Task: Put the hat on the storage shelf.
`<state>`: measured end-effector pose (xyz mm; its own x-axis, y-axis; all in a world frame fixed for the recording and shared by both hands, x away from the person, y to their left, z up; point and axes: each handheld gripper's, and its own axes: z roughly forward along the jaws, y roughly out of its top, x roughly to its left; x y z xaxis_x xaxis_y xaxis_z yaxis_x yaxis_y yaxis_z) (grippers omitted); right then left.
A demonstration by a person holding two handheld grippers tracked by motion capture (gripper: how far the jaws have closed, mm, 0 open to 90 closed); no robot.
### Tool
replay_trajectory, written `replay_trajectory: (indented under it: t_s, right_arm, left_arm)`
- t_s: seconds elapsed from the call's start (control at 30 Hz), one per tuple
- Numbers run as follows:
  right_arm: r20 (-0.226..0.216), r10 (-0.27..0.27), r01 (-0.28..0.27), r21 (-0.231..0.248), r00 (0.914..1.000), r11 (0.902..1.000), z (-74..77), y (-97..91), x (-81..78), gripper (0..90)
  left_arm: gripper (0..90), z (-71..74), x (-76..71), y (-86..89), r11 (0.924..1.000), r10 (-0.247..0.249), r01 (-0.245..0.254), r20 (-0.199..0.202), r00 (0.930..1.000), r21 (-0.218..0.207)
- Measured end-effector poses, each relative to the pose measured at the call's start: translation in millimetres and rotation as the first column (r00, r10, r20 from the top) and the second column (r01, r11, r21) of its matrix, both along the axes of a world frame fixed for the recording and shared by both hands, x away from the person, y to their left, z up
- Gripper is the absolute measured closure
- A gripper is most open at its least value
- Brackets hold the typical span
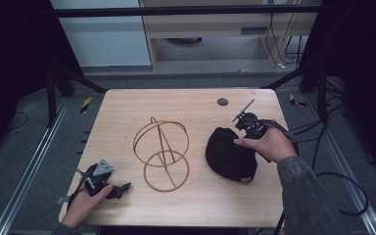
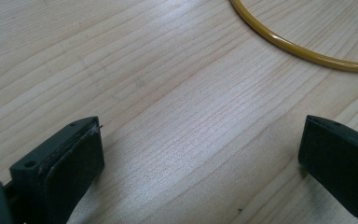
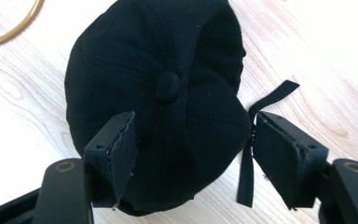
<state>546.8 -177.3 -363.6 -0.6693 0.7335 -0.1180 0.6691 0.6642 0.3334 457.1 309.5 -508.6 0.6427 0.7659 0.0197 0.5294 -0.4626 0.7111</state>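
Black cap point(image 3: 158, 93) lies crown-up on the bench point(image 1: 196, 198), its rear part between the fingers point(image 3: 121, 149) of the right gripper point(image 1: 236, 138), which straddle it half-wide; a pressing grip cannot be told. Beyond those fingers sits the cap's button. Left gripper point(image 2: 200, 158) fingers stand wide over bare wood, a yellow wire frame point(image 2: 303, 51) beyond them.

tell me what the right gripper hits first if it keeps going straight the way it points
Most likely the black cap. The right gripper points at its crown, jaws open on either side of the back. Depth is hard to judge, so contact may be very near.
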Motion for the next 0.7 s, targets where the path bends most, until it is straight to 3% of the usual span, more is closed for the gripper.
replay_trajectory:
  t_s: [0.27, 0.37, 0.7]
  right_arm:
    - [-0.022, -0.002, 0.002, 0.015, 0.9998, 0.9999, -6.5, 4.9, 10.8, 33.6]
    - [-0.029, -0.004, 0.005, 0.041, 0.9996, 0.9991, -9.7, 8.2, 15.5, 34.5]
    - [-0.051, 0.005, -0.003, 0.047, 0.9987, 0.9989, -16.5, 16.2, 23.7, 47.0]
  left_arm:
    - [0.0, 0.0, 0.0, 0.0, 1.0000, 0.000, 0.000, -0.001, 1.0000, -0.001]
    - [0.0, 0.0, 0.0, -0.1, 1.0000, 0.000, 0.000, -0.001, 1.0000, -0.001]
    - [0.0, 0.1, 0.1, -0.1, 1.0000, -0.001, 0.001, 0.000, 1.0000, 0.000]
